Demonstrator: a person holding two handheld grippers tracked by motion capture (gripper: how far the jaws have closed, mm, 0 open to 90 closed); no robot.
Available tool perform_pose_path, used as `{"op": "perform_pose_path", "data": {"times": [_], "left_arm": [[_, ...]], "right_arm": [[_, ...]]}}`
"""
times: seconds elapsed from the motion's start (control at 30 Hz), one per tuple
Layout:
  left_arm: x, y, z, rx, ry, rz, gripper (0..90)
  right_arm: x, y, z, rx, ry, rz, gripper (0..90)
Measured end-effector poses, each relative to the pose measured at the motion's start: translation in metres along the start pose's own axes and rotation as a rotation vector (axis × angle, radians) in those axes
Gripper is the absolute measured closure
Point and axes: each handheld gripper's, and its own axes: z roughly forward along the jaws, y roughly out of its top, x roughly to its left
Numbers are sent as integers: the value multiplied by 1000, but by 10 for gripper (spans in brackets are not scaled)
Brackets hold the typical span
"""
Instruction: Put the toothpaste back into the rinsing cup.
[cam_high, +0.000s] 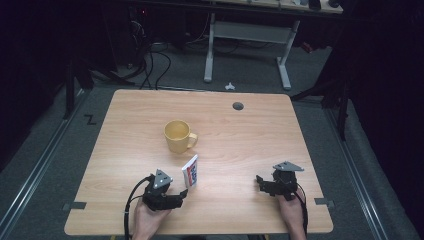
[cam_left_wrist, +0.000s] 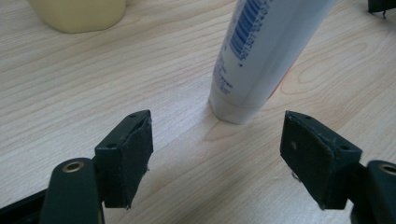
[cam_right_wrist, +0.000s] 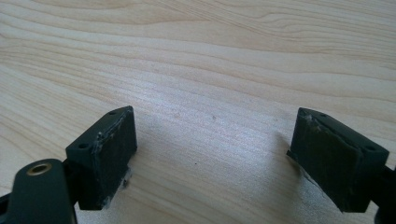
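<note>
A white tube with red and blue print stands upright on its cap near the table's front middle. In the left gripper view the tube rises just beyond the open jaws, apart from both pads. My left gripper sits low at the front left, just short of the tube, open and holding nothing. A yellow mug stands behind the tube, handle to the right; its base shows at the upper left. My right gripper rests open at the front right over bare wood.
The wooden table has a small grey grommet hole near its far edge. Beyond the table stand a white desk frame and cables on the dark floor.
</note>
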Motion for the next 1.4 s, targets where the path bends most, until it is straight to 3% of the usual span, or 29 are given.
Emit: {"op": "perform_pose_path", "data": {"times": [1.0, 1.4], "left_arm": [[-12, 32, 6, -57, -26, 44, 308], [-14, 45, 4, -94, -40, 58, 386]], "right_arm": [[0, 0, 0, 0, -1, -1, 145], [0, 0, 0, 0, -1, -1, 144]]}}
